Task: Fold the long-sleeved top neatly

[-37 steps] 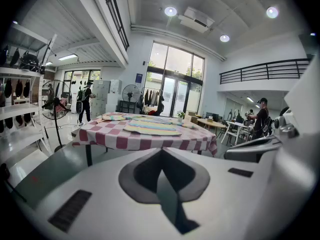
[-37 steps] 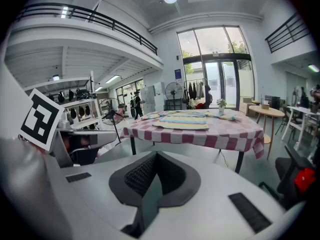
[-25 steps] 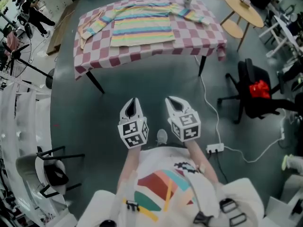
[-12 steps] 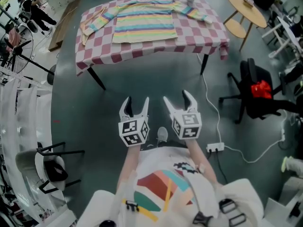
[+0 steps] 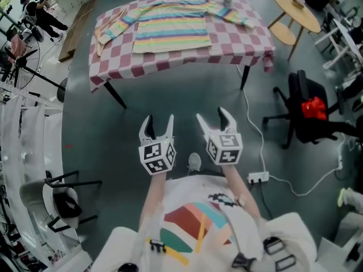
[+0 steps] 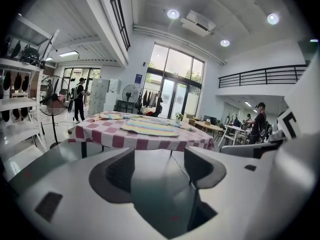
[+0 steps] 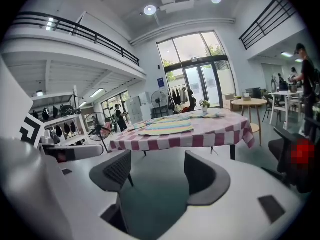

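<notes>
Since the earlier frame, both pairs of jaws have just been opening from closed. We now find the left gripper [image 5: 159, 121] and right gripper [image 5: 212, 115] with jaws wide apart and nothing between them, held side by side over bare floor. We record the long-sleeved top [image 5: 170, 28] spread flat on the checked table [image 5: 232, 49], well ahead of both grippers, sleeves running left to right, hem towards us. We judge neither gripper meaningfully nearer; the left lines up closer with the garment's body.
</notes>
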### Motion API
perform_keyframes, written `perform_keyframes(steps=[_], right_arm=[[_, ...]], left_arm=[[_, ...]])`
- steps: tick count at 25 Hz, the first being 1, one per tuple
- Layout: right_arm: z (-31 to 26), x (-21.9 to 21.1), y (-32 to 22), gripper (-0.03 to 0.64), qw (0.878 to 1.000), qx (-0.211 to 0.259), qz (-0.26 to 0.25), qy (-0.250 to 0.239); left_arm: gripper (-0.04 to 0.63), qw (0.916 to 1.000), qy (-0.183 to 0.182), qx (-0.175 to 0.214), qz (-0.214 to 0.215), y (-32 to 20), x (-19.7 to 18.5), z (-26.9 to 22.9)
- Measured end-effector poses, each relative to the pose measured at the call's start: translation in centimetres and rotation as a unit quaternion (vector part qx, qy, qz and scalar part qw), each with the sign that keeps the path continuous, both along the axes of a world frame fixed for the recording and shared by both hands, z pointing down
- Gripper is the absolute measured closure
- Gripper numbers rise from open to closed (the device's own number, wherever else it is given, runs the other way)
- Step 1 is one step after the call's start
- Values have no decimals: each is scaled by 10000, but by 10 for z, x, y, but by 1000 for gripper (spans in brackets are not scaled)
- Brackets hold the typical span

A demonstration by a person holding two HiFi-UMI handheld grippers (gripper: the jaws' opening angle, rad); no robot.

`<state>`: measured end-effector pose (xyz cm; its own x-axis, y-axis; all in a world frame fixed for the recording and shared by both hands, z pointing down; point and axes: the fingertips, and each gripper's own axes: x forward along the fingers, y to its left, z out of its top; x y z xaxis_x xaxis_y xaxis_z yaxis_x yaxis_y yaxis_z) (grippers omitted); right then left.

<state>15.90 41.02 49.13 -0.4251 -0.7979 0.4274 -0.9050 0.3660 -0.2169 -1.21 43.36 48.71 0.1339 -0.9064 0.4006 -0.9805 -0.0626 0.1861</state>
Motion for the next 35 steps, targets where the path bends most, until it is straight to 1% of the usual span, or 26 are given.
perform_keyframes(steps=[3,9,13,16,19,22,25,28,30,32,35], right_arm=[[5,3,-5,293,9999,-74,-89,70],[6,-1,-18,293,9994,-231,-243,-2],[0,-4,-35,293,9994,-125,-323,59],[0,-4,-53,293,9993,-73,-362,99],[3,0,-77,293,9992,-34,-335,206],[2,5,-110,293,9995,31,-154,280],[-3,8,-150,293,9993,69,-22,369],[-8,7,-195,293,9986,152,61,496],[-14,-3,-231,293,9984,193,66,530],[-18,-16,-268,293,9983,175,51,547],[-24,-36,-330,293,9979,143,2,639]], left_arm=[[305,10000,8,-36,-21,-6,2,0],[305,9999,-10,-116,-32,-15,5,3],[305,9999,85,-114,-76,-34,1,5],[305,9998,152,-86,-49,-58,2,8],[305,9998,194,9,51,-92,4,8],[305,9994,261,57,235,-133,7,9],[305,9988,326,55,374,-178,10,8],[305,9981,350,189,465,-226,9,1],[305,9978,362,204,523,-262,1,-2],[305,9978,380,108,538,-297,-11,-1],[305,9981,417,19,460,-352,-35,-4]])
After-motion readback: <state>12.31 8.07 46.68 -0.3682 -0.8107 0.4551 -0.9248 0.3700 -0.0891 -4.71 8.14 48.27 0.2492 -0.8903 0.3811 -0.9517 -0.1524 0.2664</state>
